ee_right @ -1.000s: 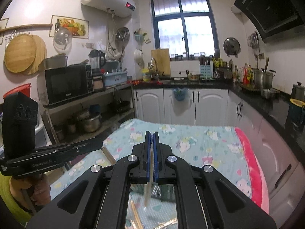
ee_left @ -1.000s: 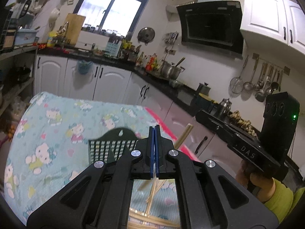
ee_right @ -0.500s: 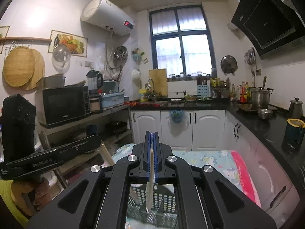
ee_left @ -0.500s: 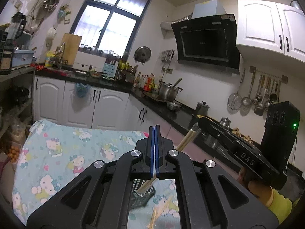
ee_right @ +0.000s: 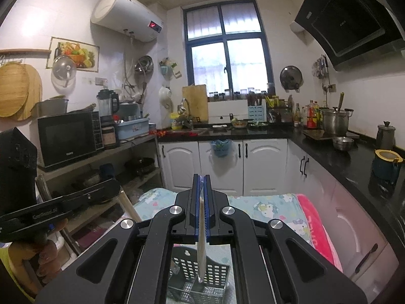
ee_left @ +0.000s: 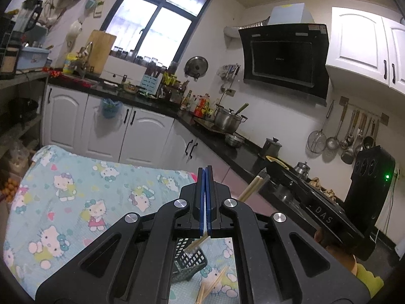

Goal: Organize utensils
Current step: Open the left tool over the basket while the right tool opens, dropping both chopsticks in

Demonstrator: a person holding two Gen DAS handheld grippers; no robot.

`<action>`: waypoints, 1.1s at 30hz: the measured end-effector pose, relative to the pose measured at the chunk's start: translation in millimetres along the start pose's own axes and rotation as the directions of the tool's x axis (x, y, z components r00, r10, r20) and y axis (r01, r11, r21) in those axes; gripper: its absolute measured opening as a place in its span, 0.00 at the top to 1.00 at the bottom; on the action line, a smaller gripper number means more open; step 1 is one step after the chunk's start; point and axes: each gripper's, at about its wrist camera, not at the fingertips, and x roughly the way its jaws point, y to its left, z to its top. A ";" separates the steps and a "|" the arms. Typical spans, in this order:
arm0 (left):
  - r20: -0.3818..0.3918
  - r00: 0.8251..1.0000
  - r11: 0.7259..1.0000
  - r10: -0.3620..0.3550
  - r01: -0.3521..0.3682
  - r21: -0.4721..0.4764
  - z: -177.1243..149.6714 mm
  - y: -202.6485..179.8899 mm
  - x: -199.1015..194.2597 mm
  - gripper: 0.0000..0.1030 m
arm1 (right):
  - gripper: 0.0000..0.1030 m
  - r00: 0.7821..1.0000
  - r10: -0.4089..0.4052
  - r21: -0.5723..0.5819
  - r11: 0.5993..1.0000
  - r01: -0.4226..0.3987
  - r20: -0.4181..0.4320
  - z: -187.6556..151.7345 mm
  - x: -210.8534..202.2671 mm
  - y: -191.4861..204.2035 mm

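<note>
My right gripper [ee_right: 201, 179] is shut on a pale wooden chopstick [ee_right: 201, 243] that hangs down with its tip in the dark slotted utensil basket [ee_right: 202, 278]. My left gripper [ee_left: 205, 171] is shut; a pair of chopsticks [ee_left: 249, 190] sticks out slanting past its right finger, and their lower ends reach into the basket [ee_left: 188, 261]. Whether the left jaws pinch them is hard to see. Loose chopsticks [ee_left: 212, 285] lie on the cloth beside the basket. The other handheld gripper shows at right in the left wrist view [ee_left: 329, 210] and at left in the right wrist view [ee_right: 60, 207].
The table has a light blue cartoon-cat cloth [ee_left: 76, 197] with a pink edge [ee_right: 316, 228]. Black counters [ee_right: 341, 157] with pots and bottles and white cabinets [ee_right: 227, 167] ring the room. A shelf with a microwave [ee_right: 68, 136] stands at left.
Both grippers have risen and tilted up, so less of the table shows. The basket now sits lower in both views and the chopstick tips reach into it.
</note>
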 end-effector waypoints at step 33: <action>-0.102 0.981 0.984 0.164 -0.170 -0.054 -57.0 45.6 -12.2 0.10 | 0.39 0.992 -0.058 0.101 0.992 0.070 -0.112 -63.3 2.9 -18.8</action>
